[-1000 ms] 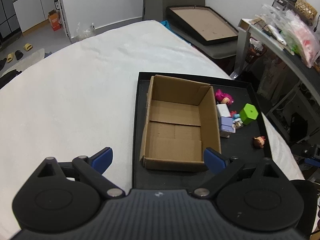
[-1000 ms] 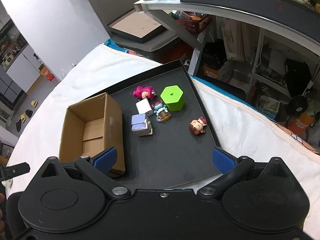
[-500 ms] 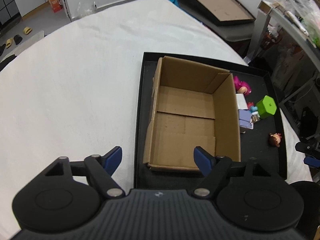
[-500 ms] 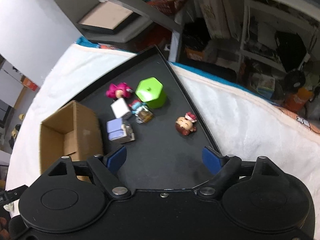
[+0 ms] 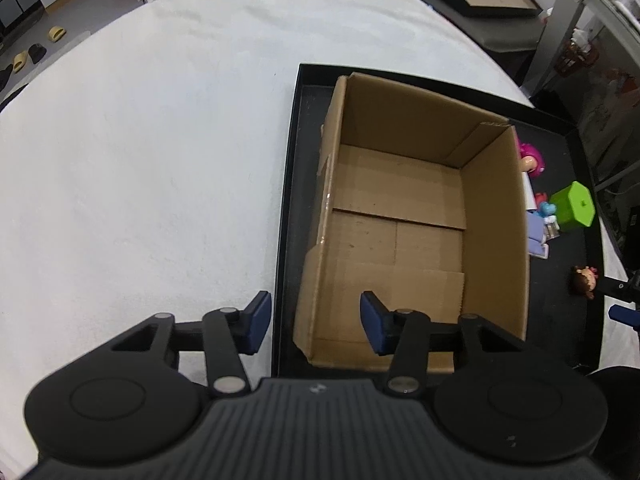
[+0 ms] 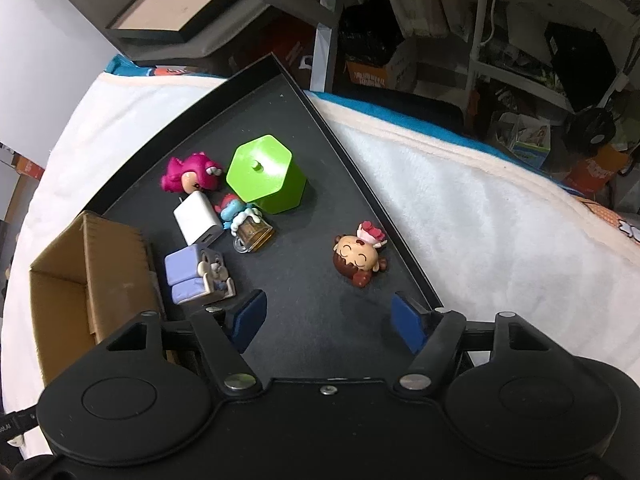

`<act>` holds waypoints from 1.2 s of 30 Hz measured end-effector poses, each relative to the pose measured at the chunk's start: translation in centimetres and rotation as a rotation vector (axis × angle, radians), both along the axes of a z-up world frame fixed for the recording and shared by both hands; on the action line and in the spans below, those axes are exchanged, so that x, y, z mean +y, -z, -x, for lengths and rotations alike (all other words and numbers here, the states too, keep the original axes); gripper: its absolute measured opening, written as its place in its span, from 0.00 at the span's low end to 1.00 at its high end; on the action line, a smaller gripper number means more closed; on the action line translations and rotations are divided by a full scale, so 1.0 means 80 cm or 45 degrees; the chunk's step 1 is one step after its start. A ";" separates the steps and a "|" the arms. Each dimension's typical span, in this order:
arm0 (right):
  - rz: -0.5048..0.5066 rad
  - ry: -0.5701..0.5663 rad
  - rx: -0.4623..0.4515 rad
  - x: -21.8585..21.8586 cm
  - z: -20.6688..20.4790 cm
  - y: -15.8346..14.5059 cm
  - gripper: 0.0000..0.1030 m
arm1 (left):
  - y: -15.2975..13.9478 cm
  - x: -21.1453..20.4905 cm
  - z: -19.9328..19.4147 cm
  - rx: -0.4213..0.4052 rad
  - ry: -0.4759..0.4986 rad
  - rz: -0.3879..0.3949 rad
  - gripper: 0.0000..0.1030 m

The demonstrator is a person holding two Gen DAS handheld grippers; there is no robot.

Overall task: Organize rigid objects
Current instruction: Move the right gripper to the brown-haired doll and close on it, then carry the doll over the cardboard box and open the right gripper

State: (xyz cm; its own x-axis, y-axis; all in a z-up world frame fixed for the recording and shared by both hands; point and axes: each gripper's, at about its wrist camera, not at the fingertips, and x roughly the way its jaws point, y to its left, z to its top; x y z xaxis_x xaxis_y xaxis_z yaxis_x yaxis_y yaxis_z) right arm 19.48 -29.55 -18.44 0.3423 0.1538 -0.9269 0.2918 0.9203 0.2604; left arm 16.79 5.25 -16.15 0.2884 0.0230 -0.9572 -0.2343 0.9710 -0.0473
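Left gripper hovering over the near-left corner of the cardboard box, jaws apart and holding nothing, one blue pad outside the box wall, the other over its floor. Box open-topped, sitting at the left of the black tray on the white blanket. Right gripper low over bare tray, jaws apart, empty. Brown-haired figurine at 1 o'clock from it, near the tray's right rim. Green hexagonal block at 12 o'clock; pink figurine, white charger, blue figurine with mug and lavender toy clustered at 11 o'clock, beside the box.
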 end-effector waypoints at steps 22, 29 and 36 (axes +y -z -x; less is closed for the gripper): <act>-0.013 0.105 0.097 -0.021 -0.044 0.074 0.51 | 0.060 0.011 -0.019 0.098 -0.020 0.084 0.16; 0.044 0.043 0.030 -0.008 -0.044 0.067 0.39 | 0.056 0.012 -0.016 0.072 -0.010 0.092 0.13; 0.034 -0.015 -0.012 0.008 -0.028 0.042 0.39 | 0.050 0.010 -0.010 0.040 0.016 0.093 0.14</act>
